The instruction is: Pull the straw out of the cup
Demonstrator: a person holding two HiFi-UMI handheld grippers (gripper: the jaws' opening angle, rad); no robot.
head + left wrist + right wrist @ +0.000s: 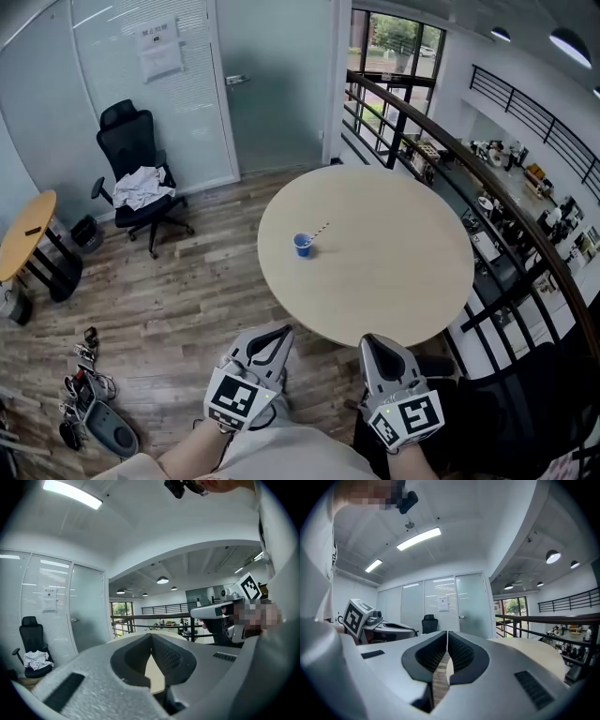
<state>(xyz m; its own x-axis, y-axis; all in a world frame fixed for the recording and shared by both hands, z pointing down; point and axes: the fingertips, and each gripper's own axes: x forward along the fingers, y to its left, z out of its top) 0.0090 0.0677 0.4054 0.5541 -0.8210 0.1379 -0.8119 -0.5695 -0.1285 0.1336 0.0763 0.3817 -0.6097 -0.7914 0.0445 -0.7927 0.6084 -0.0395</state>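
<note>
Blue cup point(302, 245) and straw point(320, 230) are seen on the table point(394, 272), far from the clenched, empty jaws of the left gripper point(279, 333) and right gripper point(371, 344).

Bright, even ceiling light point(418, 538) — fisheye bending at edges, mostly sharp.

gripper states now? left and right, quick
Left gripper: closed, holding nothing.
Right gripper: closed, holding nothing.

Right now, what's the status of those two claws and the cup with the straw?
Left gripper shut, empty. Right gripper shut, empty. Straw in blue cup on round table, untouched. Nothing in the way.
</note>
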